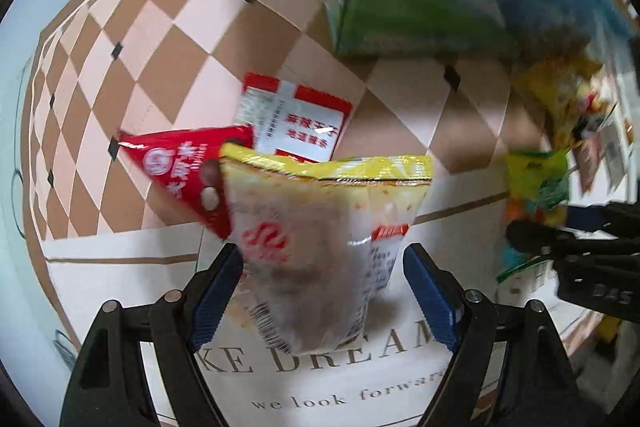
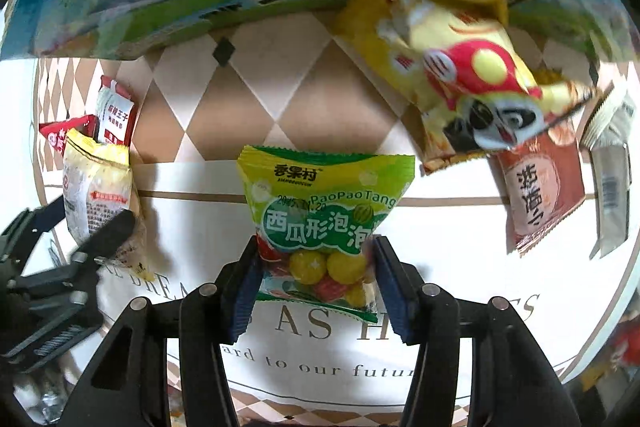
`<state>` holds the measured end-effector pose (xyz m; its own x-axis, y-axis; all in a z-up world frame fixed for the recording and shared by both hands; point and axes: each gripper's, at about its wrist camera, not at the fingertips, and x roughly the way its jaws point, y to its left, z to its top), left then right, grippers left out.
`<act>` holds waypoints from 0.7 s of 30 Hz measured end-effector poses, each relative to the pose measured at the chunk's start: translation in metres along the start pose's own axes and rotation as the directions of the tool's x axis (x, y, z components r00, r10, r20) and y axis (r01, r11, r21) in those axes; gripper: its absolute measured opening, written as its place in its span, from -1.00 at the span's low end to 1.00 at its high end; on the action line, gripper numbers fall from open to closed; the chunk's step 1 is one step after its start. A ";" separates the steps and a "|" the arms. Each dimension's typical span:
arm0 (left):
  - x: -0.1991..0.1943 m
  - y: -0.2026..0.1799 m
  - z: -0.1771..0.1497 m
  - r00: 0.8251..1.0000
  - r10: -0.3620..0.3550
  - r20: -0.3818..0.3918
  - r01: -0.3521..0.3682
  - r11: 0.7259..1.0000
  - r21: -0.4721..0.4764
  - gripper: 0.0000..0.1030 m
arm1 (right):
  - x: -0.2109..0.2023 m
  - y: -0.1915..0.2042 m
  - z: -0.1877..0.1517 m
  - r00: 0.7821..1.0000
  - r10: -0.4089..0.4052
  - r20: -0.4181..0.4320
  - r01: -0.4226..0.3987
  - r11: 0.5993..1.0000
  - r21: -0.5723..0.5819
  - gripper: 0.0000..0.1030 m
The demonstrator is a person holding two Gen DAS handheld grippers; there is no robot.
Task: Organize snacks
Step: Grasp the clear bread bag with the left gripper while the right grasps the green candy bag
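Between my right gripper's fingers, nearly closed, sits the green candy bag, pinched. My left gripper's fingers stand wide around a yellow-topped packet, not squeezing.

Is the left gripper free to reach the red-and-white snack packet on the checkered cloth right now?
Probably not yet. The left gripper has a yellow-topped clear snack bag between its fingers, and that bag overlaps the red-and-white snack packet, covering its near edge.
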<state>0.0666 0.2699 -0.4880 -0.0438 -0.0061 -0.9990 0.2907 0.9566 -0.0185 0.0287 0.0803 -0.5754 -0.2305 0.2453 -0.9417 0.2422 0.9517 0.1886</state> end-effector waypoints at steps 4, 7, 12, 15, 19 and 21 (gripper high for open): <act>0.000 -0.004 0.001 1.000 0.016 0.001 -0.016 0.999 -0.030 0.18 | -0.001 -0.010 -0.006 1.000 -0.017 -0.005 0.017 1.000 0.001 0.15; 0.006 0.008 -0.013 1.000 -0.006 0.003 0.006 0.995 -0.099 0.09 | 0.005 0.008 -0.001 0.999 -0.046 -0.004 0.046 0.999 -0.012 0.18; 0.009 0.029 -0.042 1.000 -0.029 -0.005 0.028 0.978 -0.205 0.04 | 0.004 0.025 -0.008 0.996 -0.079 0.030 0.081 0.996 -0.044 0.11; 0.008 0.029 -0.042 1.000 -0.031 -0.003 0.029 0.971 -0.235 0.01 | -0.001 0.023 -0.018 0.997 -0.064 0.046 0.066 0.997 -0.042 0.03; 0.001 0.034 -0.058 0.999 -0.041 0.009 0.042 0.962 -0.270 -0.13 | -0.007 0.015 -0.033 0.998 -0.044 0.053 0.046 0.998 -0.047 0.01; -0.003 0.027 -0.064 0.998 -0.060 0.015 0.062 0.960 -0.274 -0.15 | -0.012 0.010 -0.041 0.998 -0.026 0.055 0.028 0.999 -0.043 0.00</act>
<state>0.0138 0.3147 -0.4827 -0.0466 -0.0675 -0.9966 0.0148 0.9976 -0.0683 -0.0047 0.0945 -0.5513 -0.1846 0.2104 -0.9600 0.1948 0.9653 0.1740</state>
